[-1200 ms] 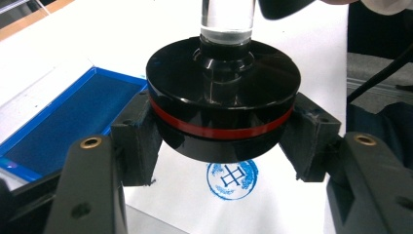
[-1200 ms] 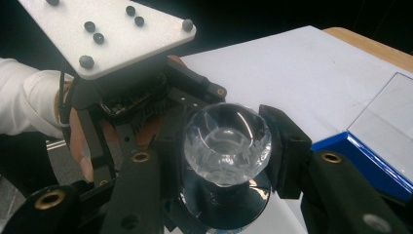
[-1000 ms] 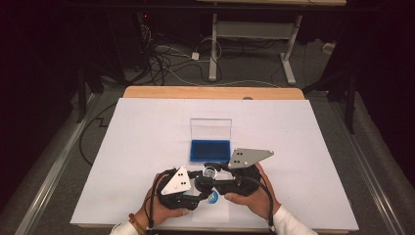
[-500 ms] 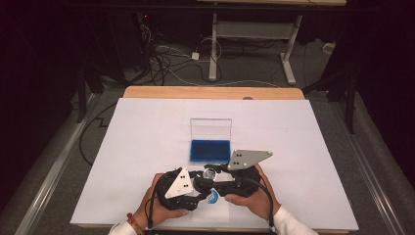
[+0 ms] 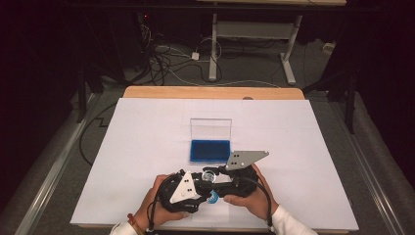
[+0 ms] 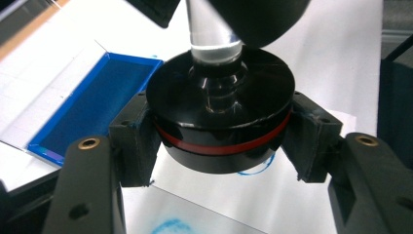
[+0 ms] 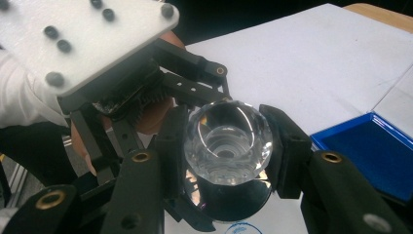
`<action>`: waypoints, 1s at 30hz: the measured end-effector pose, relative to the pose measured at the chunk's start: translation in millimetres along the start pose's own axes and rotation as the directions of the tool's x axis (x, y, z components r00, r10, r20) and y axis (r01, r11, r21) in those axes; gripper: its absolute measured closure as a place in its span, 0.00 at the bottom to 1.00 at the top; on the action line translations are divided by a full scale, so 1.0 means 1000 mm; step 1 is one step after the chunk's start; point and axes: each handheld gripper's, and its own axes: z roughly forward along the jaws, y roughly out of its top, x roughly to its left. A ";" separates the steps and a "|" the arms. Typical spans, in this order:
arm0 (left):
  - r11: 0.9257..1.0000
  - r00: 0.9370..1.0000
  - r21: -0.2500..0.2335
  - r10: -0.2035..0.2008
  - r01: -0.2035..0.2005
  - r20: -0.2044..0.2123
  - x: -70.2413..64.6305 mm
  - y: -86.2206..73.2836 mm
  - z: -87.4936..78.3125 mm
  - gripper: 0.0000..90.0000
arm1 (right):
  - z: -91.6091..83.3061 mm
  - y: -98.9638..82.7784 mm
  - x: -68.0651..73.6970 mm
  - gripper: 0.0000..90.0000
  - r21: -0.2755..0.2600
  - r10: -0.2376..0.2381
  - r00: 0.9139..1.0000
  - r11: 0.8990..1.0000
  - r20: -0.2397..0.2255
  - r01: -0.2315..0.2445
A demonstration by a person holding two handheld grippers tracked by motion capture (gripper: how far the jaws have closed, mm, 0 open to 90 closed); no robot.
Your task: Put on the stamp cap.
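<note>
A round stamp with a black base with a red band (image 6: pixel 221 107) and a clear faceted knob (image 7: pixel 228 141) is held between both grippers near the table's front edge (image 5: pixel 209 175). My left gripper (image 6: pixel 221 146) clasps the black base from both sides; its jaws have just been opening a little, with the base still between the pads. My right gripper (image 7: pixel 228 146) is shut on the clear knob. In the high view the left gripper (image 5: pixel 203 190) and right gripper (image 5: pixel 211 175) meet at the stamp. A blue ink pad (image 5: pixel 210 151) lies just beyond.
The ink pad sits in an open case with a clear lid (image 5: pixel 210 128) standing behind it. White paper (image 5: pixel 147 147) covers the table, with blue ring prints (image 6: pixel 168 226) under the stamp. Cables and desk legs (image 5: pixel 213 49) lie on the floor beyond the far edge.
</note>
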 end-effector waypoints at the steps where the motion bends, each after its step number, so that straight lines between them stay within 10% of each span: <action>1: 1.000 1.000 0.001 0.000 0.000 0.000 0.001 0.000 0.000 0.40 | 0.000 0.000 -0.001 0.63 -0.005 0.009 1.000 1.000 -0.003 -0.009; 15: 0.990 0.994 -0.107 -0.079 0.088 0.080 0.010 -0.006 -0.001 0.39 | -0.009 0.004 0.000 0.63 -0.037 0.005 1.000 0.999 0.021 -0.005; 30: 0.992 0.995 -0.081 -0.099 0.101 0.034 0.013 -0.012 0.007 0.22 | -0.017 0.004 -0.001 0.63 -0.029 -0.030 0.997 0.999 0.074 0.032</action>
